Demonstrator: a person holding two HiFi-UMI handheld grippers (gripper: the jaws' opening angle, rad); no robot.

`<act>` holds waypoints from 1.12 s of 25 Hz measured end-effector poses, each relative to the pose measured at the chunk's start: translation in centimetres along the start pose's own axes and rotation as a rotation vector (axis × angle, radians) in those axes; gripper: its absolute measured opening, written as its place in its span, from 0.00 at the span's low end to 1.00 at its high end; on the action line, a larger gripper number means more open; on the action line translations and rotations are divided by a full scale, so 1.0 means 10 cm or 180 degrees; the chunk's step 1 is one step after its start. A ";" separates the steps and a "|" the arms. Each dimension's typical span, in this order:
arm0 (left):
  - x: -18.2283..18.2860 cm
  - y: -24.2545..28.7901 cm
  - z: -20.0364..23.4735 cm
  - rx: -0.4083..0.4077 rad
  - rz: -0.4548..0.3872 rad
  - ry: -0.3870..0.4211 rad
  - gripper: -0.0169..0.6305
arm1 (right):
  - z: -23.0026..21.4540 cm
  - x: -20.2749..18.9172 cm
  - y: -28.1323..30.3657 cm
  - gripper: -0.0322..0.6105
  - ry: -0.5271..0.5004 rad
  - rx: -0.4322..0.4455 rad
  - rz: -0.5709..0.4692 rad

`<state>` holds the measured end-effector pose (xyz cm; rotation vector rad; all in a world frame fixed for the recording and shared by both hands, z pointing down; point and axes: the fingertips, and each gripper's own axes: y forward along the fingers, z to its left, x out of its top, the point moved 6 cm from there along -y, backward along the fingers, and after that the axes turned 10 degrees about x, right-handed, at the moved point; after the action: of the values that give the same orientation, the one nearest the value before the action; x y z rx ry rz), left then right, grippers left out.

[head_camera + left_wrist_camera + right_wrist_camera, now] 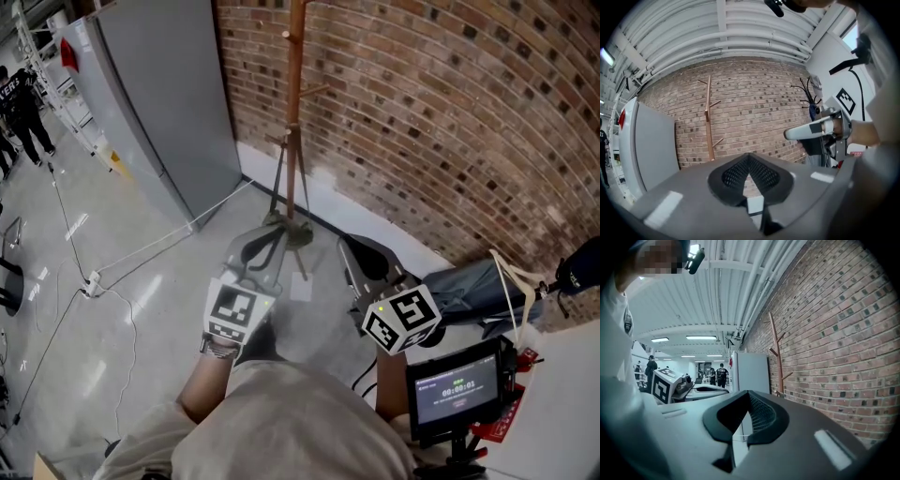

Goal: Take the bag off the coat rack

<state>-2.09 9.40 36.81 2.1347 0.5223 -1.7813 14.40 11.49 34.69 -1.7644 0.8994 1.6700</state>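
Observation:
The wooden coat rack (295, 103) stands against the brick wall, and its pegs are bare in all three views (708, 119) (777, 355). A dark bag (473, 284) with a cream strap (511, 281) lies on a white surface at the right, beside my right gripper. Held low in front of the rack's base, my left gripper (269, 230) is shut and holds nothing (749, 174). A little to its right, my right gripper (349, 244) is also shut with nothing in its jaws (749, 414). Neither gripper touches the rack or the bag.
A tall grey cabinet (164, 103) stands left of the rack against the wall. Cables (141, 253) run across the shiny floor. A small screen on a stand (457, 386) sits at the lower right. People (721, 373) stand far off in the hall.

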 end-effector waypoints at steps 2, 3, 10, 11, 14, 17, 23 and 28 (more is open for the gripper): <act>-0.01 0.17 0.12 -0.0017 -0.0023 0.0005 0.03 | -0.13 0.04 0.13 0.05 -0.0050 -0.0038 -0.0007; -0.02 0.26 0.19 -0.0032 -0.0028 0.0004 0.03 | -0.19 0.07 0.20 0.05 -0.0072 -0.0051 -0.0022; -0.02 0.84 0.71 -0.0152 -0.0057 -0.0035 0.03 | -0.56 0.24 0.76 0.05 -0.0079 -0.0055 -0.0139; -0.01 0.91 0.79 -0.0162 -0.0064 -0.0036 0.03 | -0.61 0.28 0.84 0.05 -0.0083 -0.0075 -0.0170; -0.02 1.10 0.99 -0.0198 -0.0066 -0.0053 0.03 | -0.75 0.39 1.05 0.05 -0.0192 -0.0172 -0.0263; -0.06 1.27 1.17 -0.0246 -0.0050 -0.0077 0.03 | -0.85 0.48 1.26 0.05 -0.0371 -0.0191 -0.0246; -0.11 1.54 1.49 -0.0332 -0.0068 -0.0081 0.03 | -0.96 0.49 1.65 0.05 -0.0637 -0.0230 -0.0023; -0.13 1.73 1.65 -0.0397 -0.0066 -0.0064 0.03 | -1.11 0.43 1.80 0.05 -0.0509 -0.0398 0.0029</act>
<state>-8.57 -13.53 35.23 2.0326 0.6351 -1.7313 7.50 -8.81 32.40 -1.6794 0.7471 1.8793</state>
